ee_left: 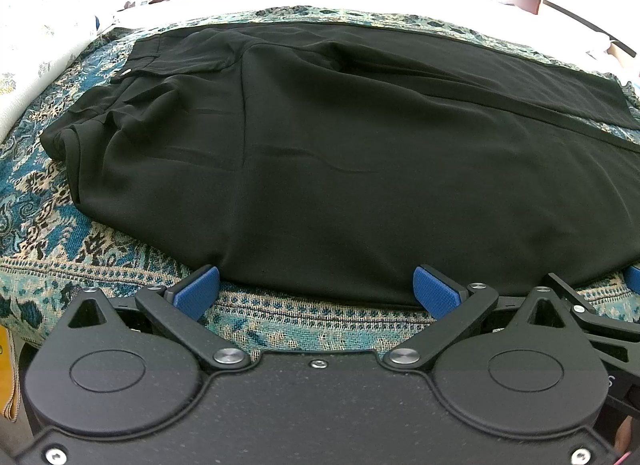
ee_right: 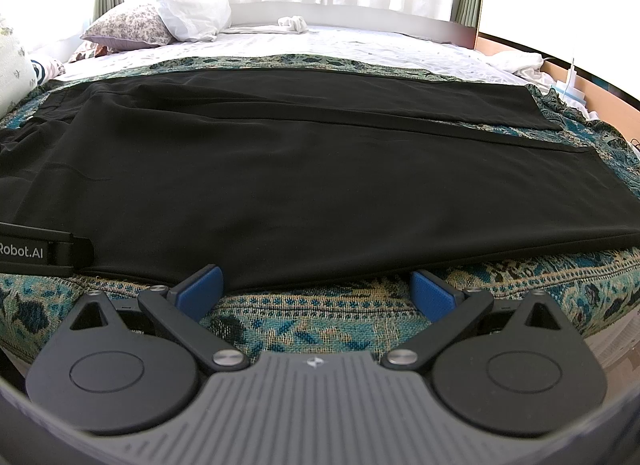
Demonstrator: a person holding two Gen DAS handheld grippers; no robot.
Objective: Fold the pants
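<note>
Black pants (ee_left: 340, 153) lie flat across a patterned teal blanket (ee_left: 60, 193), waistband to the left and legs running right. One leg lies over the other, with the far leg's edge showing behind. My left gripper (ee_left: 316, 291) stands open at the near edge of the pants, its blue pads (ee_left: 198, 291) just touching the hem line, nothing between them. In the right wrist view the same pants (ee_right: 320, 169) fill the middle, leg ends at right. My right gripper (ee_right: 316, 291) is open at the near edge too, further along the legs.
The blanket (ee_right: 304, 325) covers a bed with a white sheet (ee_right: 360, 45) behind. Pillows (ee_right: 160, 21) sit at the far left, a curtained window beyond. Part of the left gripper's body (ee_right: 40, 253) shows at the left of the right wrist view. A wooden bed frame (ee_right: 616, 105) runs along the right.
</note>
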